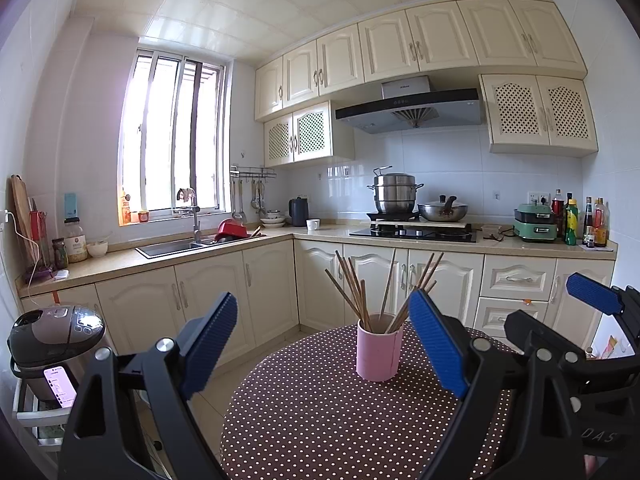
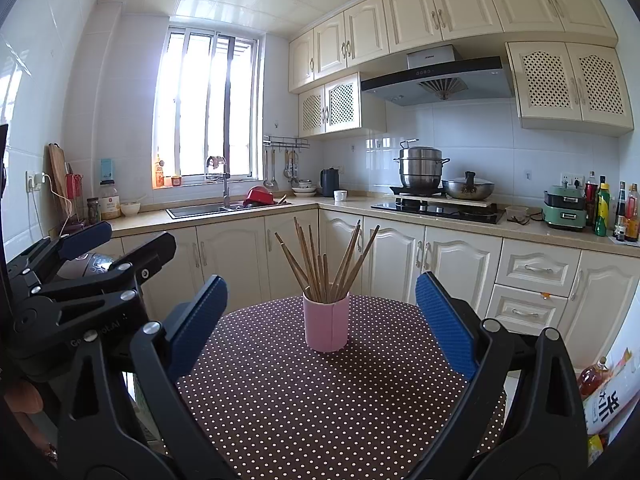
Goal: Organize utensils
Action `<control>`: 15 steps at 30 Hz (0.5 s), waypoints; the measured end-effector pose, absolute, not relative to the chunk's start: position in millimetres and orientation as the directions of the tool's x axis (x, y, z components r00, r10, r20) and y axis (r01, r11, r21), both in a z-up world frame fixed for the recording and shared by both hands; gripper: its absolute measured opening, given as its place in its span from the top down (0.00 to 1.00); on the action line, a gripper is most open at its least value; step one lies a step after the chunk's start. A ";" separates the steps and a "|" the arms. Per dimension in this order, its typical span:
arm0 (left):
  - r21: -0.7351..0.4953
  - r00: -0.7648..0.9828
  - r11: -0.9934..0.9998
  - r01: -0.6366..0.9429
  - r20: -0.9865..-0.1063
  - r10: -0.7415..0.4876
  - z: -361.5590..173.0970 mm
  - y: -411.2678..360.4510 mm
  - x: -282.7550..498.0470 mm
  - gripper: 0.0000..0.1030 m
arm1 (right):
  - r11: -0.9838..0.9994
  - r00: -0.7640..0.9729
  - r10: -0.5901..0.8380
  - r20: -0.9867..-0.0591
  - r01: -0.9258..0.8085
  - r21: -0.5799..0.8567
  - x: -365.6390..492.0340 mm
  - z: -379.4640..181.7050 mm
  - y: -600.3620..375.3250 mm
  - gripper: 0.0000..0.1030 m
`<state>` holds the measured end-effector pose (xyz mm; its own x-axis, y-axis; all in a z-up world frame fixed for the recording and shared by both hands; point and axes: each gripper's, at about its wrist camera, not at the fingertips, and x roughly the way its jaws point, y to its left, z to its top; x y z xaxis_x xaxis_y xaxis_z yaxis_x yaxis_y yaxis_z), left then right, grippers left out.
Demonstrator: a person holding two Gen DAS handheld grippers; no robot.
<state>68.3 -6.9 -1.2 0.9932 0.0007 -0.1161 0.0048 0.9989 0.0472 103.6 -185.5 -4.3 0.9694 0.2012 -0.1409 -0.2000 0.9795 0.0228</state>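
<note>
left tool point(image 1: 324, 344) agape | right tool point(image 2: 320, 324) agape | chopsticks point(image 2: 324, 260) in pink cup point(image 2: 325, 326)

"DAS" on right tongs point(image 1: 592, 312) (partly cut off)

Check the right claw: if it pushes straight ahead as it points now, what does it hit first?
Probably the pink cup holding the chopsticks. It stands upright on the dotted tablecloth, nearly centred between the open right claw fingers, nothing in between. Depth is unclear, and the slightly downward aim could meet the cloth first.
</note>
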 end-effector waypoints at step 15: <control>0.047 0.993 0.999 0.002 -0.116 0.003 -1.0 -7.1 68.6 0.16 | 0.979 0.968 0.203 -0.145 -0.201 0.027 103.1 -8.6 -185.4 0.09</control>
